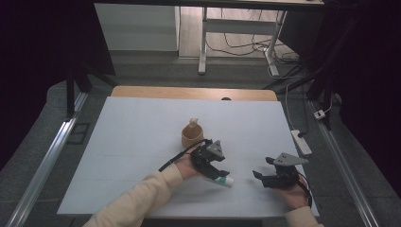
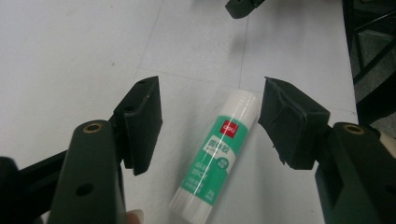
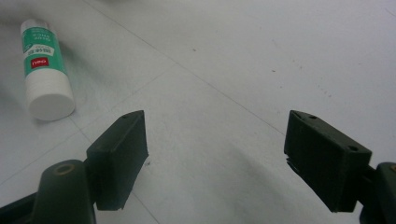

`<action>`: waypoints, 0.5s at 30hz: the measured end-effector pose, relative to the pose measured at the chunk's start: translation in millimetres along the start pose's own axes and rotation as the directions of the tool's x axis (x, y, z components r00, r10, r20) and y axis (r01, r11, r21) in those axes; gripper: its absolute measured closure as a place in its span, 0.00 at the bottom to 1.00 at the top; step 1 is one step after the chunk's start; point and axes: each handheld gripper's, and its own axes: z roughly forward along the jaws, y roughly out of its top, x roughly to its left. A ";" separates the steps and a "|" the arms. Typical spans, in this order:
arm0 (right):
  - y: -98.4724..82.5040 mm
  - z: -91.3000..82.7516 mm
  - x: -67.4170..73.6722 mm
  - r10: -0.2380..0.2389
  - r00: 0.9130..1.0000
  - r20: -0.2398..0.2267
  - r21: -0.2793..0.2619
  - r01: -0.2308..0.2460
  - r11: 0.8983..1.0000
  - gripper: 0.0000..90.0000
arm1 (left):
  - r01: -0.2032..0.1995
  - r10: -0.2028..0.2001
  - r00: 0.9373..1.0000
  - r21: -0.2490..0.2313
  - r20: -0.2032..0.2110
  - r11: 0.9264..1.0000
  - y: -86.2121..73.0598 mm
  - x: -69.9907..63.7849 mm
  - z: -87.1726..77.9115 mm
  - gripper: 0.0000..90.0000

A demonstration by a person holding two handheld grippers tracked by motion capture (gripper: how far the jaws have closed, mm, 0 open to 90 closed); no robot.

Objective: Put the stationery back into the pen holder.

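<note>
Glue stick lies on the table between the left tool's wide, untouching jaws; right tool gapes empty.

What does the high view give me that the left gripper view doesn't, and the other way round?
High view alone: the small wooden cup with a pale object in it, behind the left gripper, plus the right gripper whole, jaws open, apart from the glue stick.

Left gripper view alone: the glue stick's green label with its red logo, and clear gaps between it and both pads.

Both: the glue stick lying flat on the white table, between the open left jaws, not gripped.
</note>
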 end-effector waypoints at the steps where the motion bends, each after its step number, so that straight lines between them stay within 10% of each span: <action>1: 0.0 0.0 0.0 0.000 1.000 0.000 0.000 0.000 1.000 0.23 | -0.003 0.003 1.000 0.002 0.003 1.000 0.5 -0.7 1.4 0.42; 15: -0.5 0.4 -0.1 0.001 1.000 -0.007 0.002 -0.001 1.000 0.23 | -0.017 0.015 0.999 0.059 0.040 0.998 -0.4 -3.2 21.7 0.41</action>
